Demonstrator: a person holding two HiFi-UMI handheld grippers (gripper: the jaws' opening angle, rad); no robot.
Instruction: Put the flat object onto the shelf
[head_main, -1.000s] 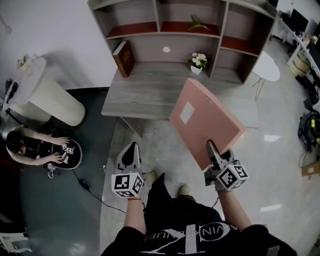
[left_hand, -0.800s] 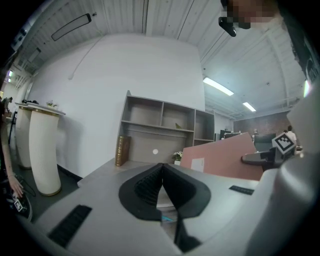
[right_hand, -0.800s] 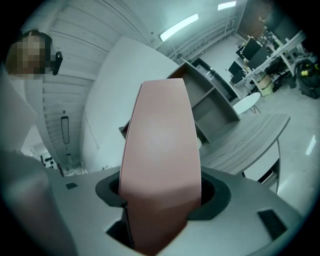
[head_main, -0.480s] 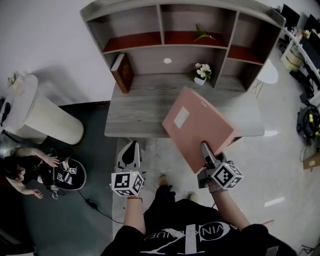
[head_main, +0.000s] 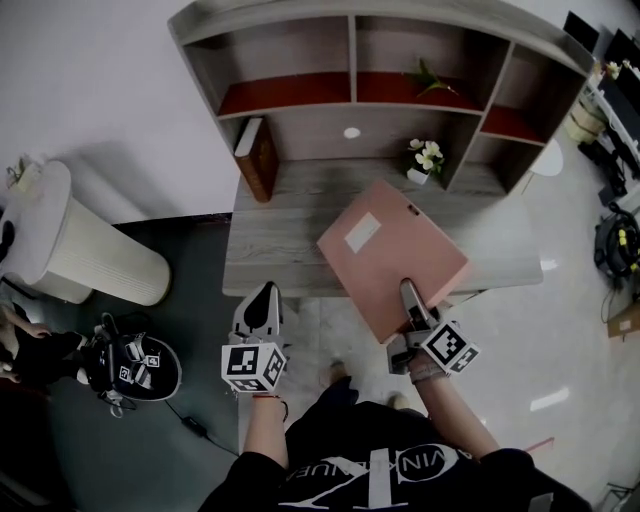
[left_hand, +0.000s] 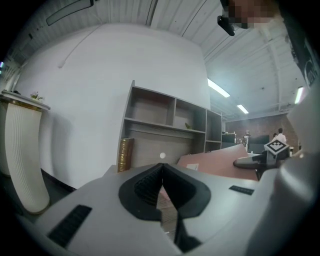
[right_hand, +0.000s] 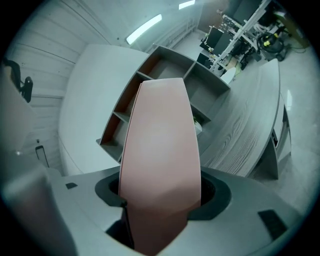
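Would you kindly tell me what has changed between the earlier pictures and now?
The person has walked up to the desk, so the pink board, clamped in the right hand-held gripper, now reaches further over the desk top. The left hand-held gripper came along, shut and empty. The grip, the book and the flowers are unchanged.

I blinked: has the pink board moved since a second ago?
Yes. The pink board, in the right tool, came forward toward the shelf; its near end now reaches the front edge of the desk.
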